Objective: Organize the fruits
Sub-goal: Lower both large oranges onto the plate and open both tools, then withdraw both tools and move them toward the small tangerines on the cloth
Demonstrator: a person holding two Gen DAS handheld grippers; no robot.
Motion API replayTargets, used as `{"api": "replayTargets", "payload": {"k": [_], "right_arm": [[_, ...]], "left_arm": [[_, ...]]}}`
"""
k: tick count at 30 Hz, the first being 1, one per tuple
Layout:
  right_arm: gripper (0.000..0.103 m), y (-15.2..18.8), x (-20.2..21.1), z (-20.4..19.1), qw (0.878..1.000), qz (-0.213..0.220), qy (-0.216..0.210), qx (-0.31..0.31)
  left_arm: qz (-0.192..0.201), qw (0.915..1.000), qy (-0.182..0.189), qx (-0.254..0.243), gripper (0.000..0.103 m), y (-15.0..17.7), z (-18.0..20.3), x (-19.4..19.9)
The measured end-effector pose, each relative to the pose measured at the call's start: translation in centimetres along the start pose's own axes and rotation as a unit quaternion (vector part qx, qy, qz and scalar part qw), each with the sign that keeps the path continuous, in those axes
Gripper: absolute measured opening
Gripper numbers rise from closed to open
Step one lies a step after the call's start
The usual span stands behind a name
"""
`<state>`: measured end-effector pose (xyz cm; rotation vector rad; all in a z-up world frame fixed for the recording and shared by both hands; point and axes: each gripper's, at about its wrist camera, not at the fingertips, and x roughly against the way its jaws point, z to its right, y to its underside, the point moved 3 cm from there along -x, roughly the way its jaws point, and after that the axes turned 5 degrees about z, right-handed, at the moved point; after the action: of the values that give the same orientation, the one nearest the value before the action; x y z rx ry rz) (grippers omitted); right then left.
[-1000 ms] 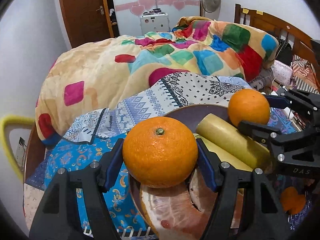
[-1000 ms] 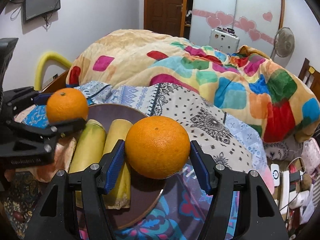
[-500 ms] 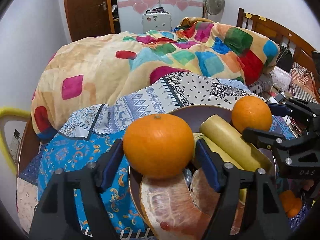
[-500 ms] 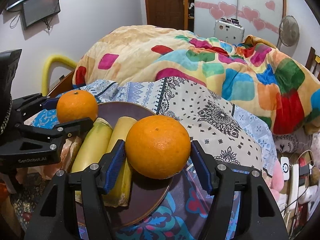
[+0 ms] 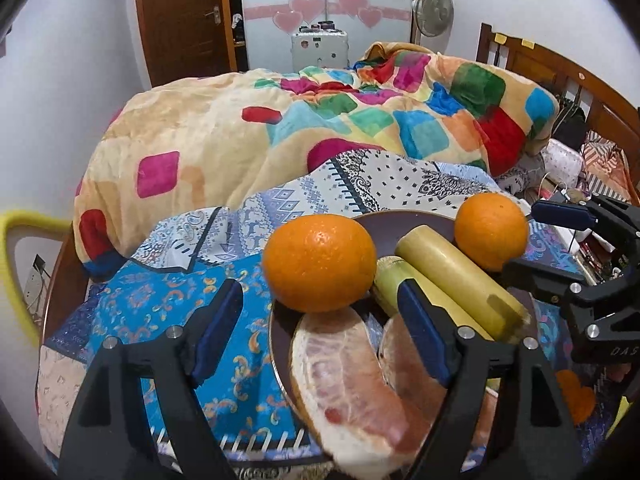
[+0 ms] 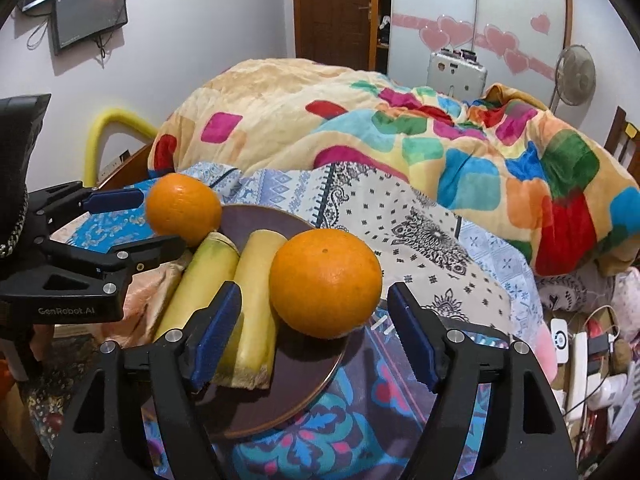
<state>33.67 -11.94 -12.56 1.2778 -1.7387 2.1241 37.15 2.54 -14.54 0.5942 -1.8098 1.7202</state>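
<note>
A dark round plate (image 5: 412, 220) (image 6: 256, 220) holds two yellow-green sugarcane-like sticks (image 5: 456, 276) (image 6: 224, 276) and pomelo pieces (image 5: 348, 384). My left gripper (image 5: 320, 332) is open; an orange (image 5: 319, 263) rests free on the plate's left edge just beyond its blue pads. In the right wrist view that orange (image 6: 183, 208) lies at the left gripper (image 6: 124, 220). My right gripper (image 6: 314, 332) is open; a second orange (image 6: 326, 282) sits on the plate's right side between and beyond its pads. That orange (image 5: 491, 237) shows at the right gripper (image 5: 548, 240).
The plate stands on a patterned blue cloth (image 5: 168, 312) over a table. A colourful quilt (image 5: 320, 120) is heaped on the bed behind. Another small orange (image 5: 576, 396) lies low at the right. Cables and chargers (image 6: 580, 344) lie to the right.
Both grippers opened and let go of their oranges, which now rest on the plate. Both grippers drew back slightly.
</note>
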Motion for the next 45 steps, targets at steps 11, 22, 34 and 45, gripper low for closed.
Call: {"api": "replayTargets", "payload": {"k": [11,22,34,45], "right_arm": [[0.073,0.1,7.5,-2.0,0.997,0.063,0.031,0.030],[0.081,4.3,13.1,-3.0,0.995,0.094,0.026,0.021],[0.080,9.9,12.3,-2.0,0.998,0.058,0.025,0.003],[0.056,12.3,8.8,-2.0,1.000,0.011,-0.019,0.001]], "left_arm": [[0.061,0.9980,-0.012,0.012,0.080,0.7,0.7,9.2],[0.087,0.9962,-0.006,-0.002,0.080,4.6,5.3,16.0],[0.071,0.9973,0.016,-0.008,0.080,8.2,9.2,15.6],[0.040,0.9988,0.026,0.010,0.080,9.6,10.2,12.1]]}}
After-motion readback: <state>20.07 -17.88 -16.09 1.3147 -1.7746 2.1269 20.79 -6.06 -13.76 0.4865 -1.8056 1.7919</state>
